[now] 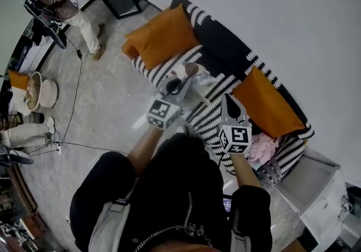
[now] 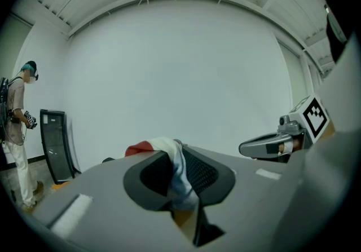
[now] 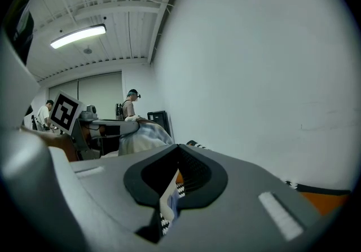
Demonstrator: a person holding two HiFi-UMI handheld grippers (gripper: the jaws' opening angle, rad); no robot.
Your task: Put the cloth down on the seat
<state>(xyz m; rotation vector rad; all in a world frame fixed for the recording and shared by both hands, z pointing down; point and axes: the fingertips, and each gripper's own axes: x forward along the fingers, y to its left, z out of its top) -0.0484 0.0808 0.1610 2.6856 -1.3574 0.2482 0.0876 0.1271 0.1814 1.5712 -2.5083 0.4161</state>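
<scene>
Pale cloth [image 1: 198, 78], white with red and blue patches. It hangs over the seat [image 1: 210, 114] of a black-and-white striped sofa [image 1: 223, 48] and is held at two places. The head view does not show whether its lowest fold already touches the upholstery.

Left gripper [image 1: 181, 83]: clamped on a bunched fold of the cloth. In the left gripper view the fabric fills the gap between the jaws and spills over their top edge.

Right gripper [image 1: 229, 104]: jaws nearly together on a thin pale-blue edge, judged to be another part of the same cloth. Striped upholstery and a sliver of orange show behind it.

Seat surroundings: one orange cushion [image 1: 162, 36] at the far left end and a second cushion [image 1: 268, 104] towards the right. A pink bundle [image 1: 262, 146] lies just beside the second cushion. Both grippers sit over the striped stretch between the cushions.

Step in hand (judgement): the cloth has been carried over the seat and is being positioned. The put-down itself is not finished, since both grips are on.

Next move calls for (judgement):
- Lower both grippers together until the cloth rests on the striped middle of the seat.
- Keep the cloth off the cushions and the pink bundle.
- Part both pairs of jaws.
- Lift away cleanly, because a soft fold may cling to a pad and be dragged back up.
</scene>
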